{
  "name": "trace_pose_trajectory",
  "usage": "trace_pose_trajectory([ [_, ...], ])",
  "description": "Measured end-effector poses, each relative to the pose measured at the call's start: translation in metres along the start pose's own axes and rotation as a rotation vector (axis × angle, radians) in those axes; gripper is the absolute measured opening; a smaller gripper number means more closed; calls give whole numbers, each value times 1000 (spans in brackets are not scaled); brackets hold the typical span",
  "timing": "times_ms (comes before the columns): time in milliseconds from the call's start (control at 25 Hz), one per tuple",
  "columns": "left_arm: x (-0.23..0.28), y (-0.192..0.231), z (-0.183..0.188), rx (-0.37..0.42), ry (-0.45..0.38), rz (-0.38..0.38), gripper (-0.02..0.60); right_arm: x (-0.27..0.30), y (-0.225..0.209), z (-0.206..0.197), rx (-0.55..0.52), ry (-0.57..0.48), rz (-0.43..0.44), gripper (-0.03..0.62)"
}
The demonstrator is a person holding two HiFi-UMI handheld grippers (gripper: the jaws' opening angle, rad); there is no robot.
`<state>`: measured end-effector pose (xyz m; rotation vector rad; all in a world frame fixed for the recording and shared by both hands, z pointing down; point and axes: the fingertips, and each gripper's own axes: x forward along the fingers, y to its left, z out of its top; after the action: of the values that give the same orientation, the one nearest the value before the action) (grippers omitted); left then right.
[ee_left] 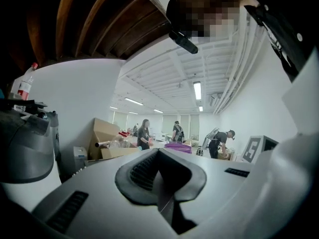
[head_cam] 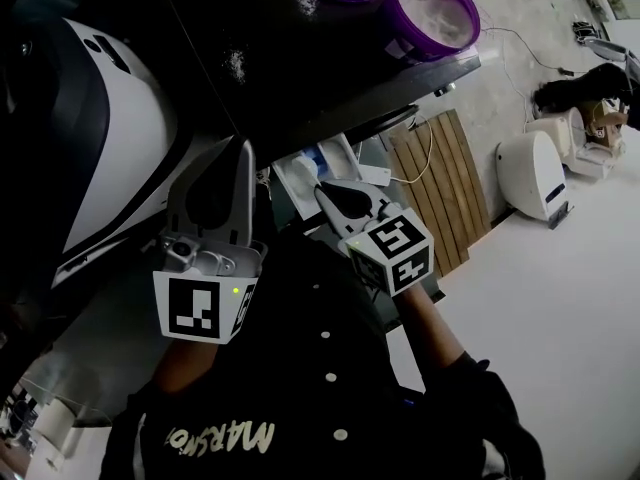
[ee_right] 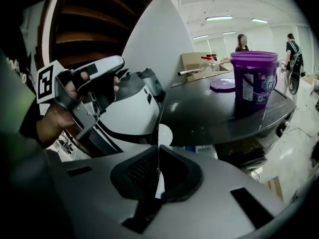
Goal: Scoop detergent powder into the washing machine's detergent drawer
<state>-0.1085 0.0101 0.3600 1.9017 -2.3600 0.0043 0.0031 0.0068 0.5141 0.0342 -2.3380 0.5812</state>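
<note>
Purple detergent bucket, right of centre on the dark table, label too blurred to read, its lid flat just beside it; shirt lettering at the bottom of the head view begins "MARS". Right gripper: jaws pinching the white scoop by its handle, long axis running up-frame, bowl foremost under the table edge. Left gripper: jaws pressed together on nothing.

Left claw held level, jaws pressed together, nothing between. Right claw tipped downward, jaws closed on the thin handle of a white scoop. Both side by side before the chest, marker cubes toward the head. Bare forearms running back into dark sleeves.
</note>
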Motion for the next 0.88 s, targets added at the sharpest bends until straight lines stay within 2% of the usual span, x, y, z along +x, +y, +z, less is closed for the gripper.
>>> trace_pose_trajectory([
  [520, 33, -21, 60, 56, -100, -140, 14, -84, -26, 116, 92, -448, -152, 34],
  [880, 47, -33, 92, 72, -167, -212, 14, -151, -52, 157, 67, -673, -315, 34],
])
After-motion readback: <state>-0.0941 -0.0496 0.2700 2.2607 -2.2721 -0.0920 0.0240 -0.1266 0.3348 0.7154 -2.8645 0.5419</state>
